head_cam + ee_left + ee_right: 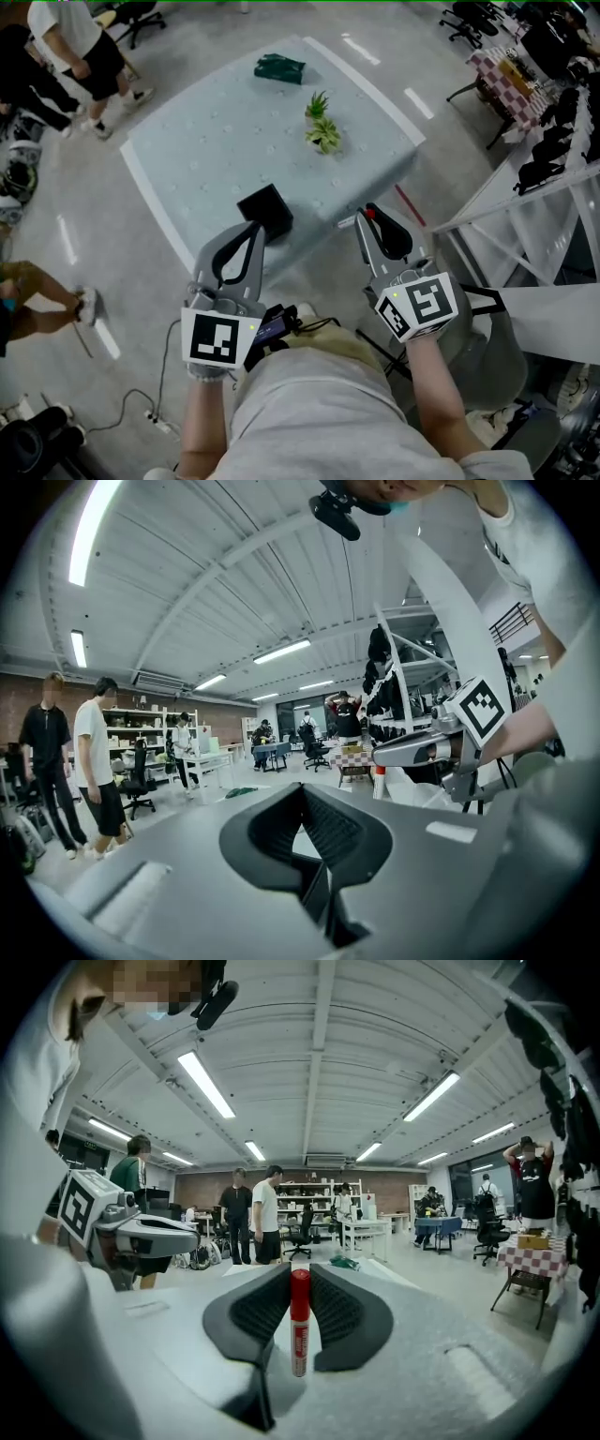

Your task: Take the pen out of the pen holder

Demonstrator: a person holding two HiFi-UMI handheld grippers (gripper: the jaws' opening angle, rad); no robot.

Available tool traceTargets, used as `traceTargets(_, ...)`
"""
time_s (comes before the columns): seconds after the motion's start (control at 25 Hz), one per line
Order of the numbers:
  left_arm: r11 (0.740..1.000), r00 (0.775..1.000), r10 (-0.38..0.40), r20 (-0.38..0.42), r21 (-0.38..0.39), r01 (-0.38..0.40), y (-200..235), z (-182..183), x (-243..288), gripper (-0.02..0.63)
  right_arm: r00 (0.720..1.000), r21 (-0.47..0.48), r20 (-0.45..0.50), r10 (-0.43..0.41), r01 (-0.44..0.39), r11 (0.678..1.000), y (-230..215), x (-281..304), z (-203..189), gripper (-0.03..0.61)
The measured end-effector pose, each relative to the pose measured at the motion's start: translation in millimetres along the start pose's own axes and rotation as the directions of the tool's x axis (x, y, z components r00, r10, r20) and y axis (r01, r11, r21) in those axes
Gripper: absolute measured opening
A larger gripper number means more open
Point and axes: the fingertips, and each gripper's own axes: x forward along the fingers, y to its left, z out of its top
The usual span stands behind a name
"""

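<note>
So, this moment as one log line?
left hand-held gripper: shut, empty | right hand-held gripper: shut on red pen | pen holder: on table

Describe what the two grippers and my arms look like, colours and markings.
Both the left gripper and the right gripper have light grey, curved shells with black ribbed pads inside. Each carries a white cube with black square markers. A thin black cable shows between them. The person wears a pale short-sleeved shirt.

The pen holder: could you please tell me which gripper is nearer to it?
Left. The left gripper sits just before the pen holder; the right gripper is off to its right.
</note>
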Motion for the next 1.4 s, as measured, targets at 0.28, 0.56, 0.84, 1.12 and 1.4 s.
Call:
traceTargets(0.28, 1.000, 0.999, -0.014, -0.032, 0.012, 0.014, -5, -8, 0, 0.000, 0.999, 0.027, -0.027, -0.027, 0.028, 0.999, -1, -11, -12, 0.061)
traceTargets(0.56, 0.999, 0.999, -0.021, -0.048, 0.024, 0.022, -5, -13, -1, 0.000, 0.999, 0.032, -0.037, -0.019, 0.020, 0.999, 3, -9, -16, 0.060)
traceTargets(0.84, 1.000, 0.999, -0.015, -0.047, 0.020, 0.016, -6, -13, -3, 0.000, 0.999, 0.024, -0.034, -0.014, 0.015, 1.000, 5, -10, -14, 0.060)
traceTargets(1.12, 0.999, 0.998, -0.021, -0.052, 0.031, 0.022, -5, -13, -3, 0.000, 1.000, 0.026, -0.027, -0.012, 0.012, 1.000, 8, -7, -12, 0.060)
traceTargets(1.4, 0.999, 0.998, -0.018, -0.052, 0.025, 0.019, -5, -14, -4, 0.000, 1.000, 0.021, -0.023, -0.008, 0.008, 1.000, 9, -7, -9, 0.060)
